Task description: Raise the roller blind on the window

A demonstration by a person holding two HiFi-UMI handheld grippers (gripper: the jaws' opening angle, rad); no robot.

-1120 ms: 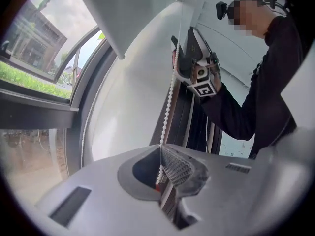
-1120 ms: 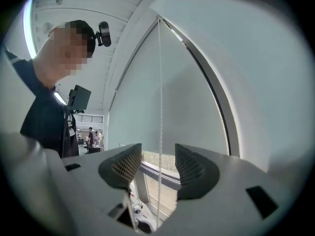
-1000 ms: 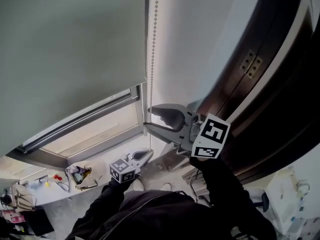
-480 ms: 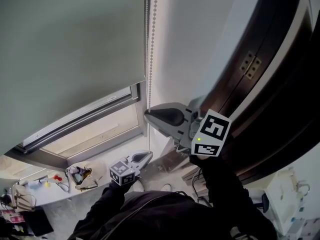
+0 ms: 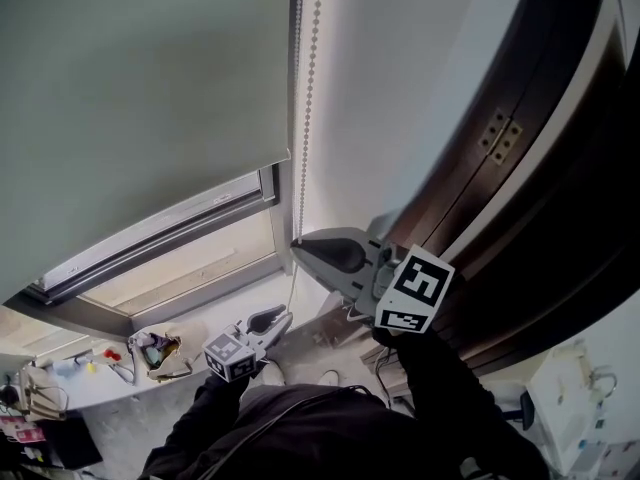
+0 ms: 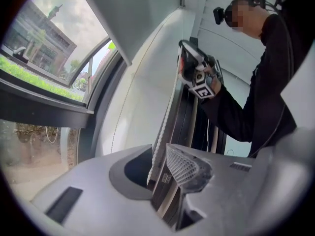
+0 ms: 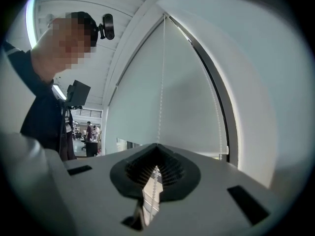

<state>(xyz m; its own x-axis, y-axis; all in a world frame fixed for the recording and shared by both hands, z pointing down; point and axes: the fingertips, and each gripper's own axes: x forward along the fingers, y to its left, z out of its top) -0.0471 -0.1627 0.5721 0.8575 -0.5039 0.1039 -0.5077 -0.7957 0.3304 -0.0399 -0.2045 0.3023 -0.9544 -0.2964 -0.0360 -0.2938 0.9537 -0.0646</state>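
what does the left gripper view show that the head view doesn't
Only the left gripper view: building and grass outside, plus the bead chain between the opening jaws of the left tool. Only the head view: the door hinge and clutter below the window. Both: the roller blind, the chain, and the right tool shut on it.

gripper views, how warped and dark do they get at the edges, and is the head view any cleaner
Left gripper view: fisheye, black corners, the blind bows, the window with its outdoors is brightest, the chain softens near the lens. Right gripper view: same black ring, the blind's edges arch, a glare strip at upper left. Head view: no dark ring, even light, but the door curves.
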